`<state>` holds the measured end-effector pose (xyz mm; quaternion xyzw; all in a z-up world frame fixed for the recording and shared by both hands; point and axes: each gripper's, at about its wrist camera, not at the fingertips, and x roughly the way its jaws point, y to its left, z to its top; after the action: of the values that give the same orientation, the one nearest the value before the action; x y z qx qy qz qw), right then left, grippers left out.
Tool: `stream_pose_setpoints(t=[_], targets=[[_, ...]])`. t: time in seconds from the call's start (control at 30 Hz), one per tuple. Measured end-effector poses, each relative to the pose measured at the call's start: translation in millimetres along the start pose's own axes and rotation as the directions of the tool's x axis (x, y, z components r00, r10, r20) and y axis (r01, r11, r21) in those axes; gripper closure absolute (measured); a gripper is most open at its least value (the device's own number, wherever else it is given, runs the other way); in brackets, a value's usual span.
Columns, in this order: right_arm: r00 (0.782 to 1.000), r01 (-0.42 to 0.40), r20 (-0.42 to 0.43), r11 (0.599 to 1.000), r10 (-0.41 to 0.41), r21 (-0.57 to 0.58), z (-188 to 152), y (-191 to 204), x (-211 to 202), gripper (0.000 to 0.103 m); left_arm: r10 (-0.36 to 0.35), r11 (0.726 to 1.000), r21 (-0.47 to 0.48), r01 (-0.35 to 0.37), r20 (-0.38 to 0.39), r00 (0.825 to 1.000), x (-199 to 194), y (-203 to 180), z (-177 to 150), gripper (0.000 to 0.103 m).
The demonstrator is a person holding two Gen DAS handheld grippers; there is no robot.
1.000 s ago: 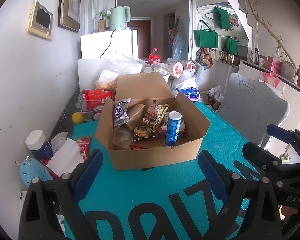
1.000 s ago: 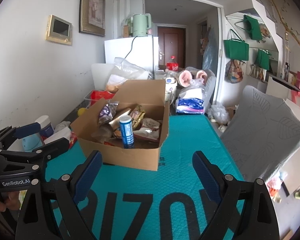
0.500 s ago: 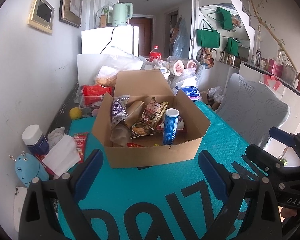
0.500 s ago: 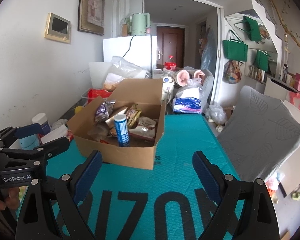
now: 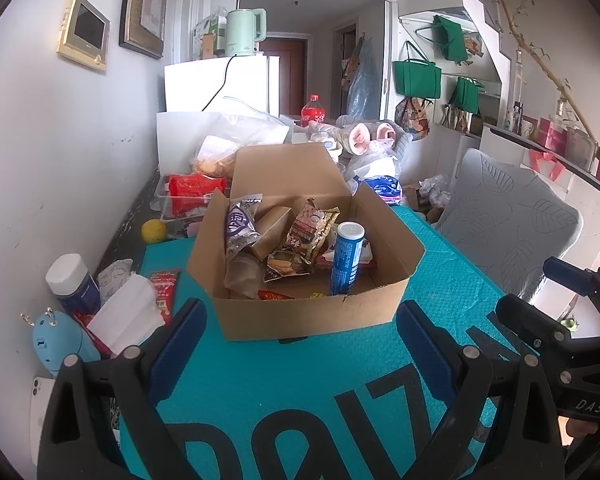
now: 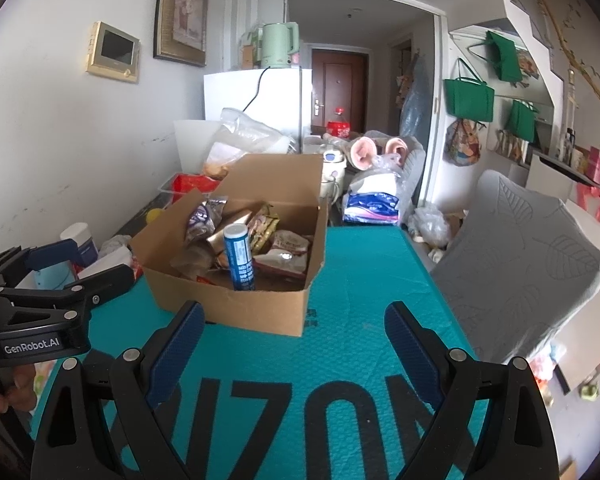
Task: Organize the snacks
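An open cardboard box (image 5: 312, 312) stands on the teal mat (image 5: 300, 380). It holds several snack packets and an upright blue tube (image 5: 346, 258) with a white cap. A purple packet (image 5: 240, 228) leans at the box's left side. The box also shows in the right wrist view (image 6: 236, 312), with the blue tube (image 6: 240, 258) inside. My left gripper (image 5: 300, 344) is open and empty, just in front of the box. My right gripper (image 6: 294, 340) is open and empty, in front of the box's right corner. Each gripper shows at the edge of the other's view.
Left of the box lie a red packet (image 5: 165, 290), tissues (image 5: 124, 316), a white-capped bottle (image 5: 72, 282), a light blue gadget (image 5: 58, 344) and a yellow ball (image 5: 154, 231). Bags and a clear bin (image 5: 188, 196) crowd behind. A grey chair (image 6: 516, 256) stands right.
Both grippers have risen and drawn back a little, so the box sits slightly lower and farther in both views. Both stay open. Nothing in the box has moved.
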<state>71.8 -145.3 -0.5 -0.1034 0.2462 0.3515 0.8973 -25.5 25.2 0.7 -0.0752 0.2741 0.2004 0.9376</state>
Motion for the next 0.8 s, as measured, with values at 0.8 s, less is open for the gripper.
stream_pose_setpoints(t=[0.8], targets=[[0.999,0.032,-0.011,0.999,-0.032,0.007,-3.9,4.4,-0.5,0.009,0.014,1.000,0.024,-0.014,-0.017,1.000,-3.0,1.3,-4.6,0.006]])
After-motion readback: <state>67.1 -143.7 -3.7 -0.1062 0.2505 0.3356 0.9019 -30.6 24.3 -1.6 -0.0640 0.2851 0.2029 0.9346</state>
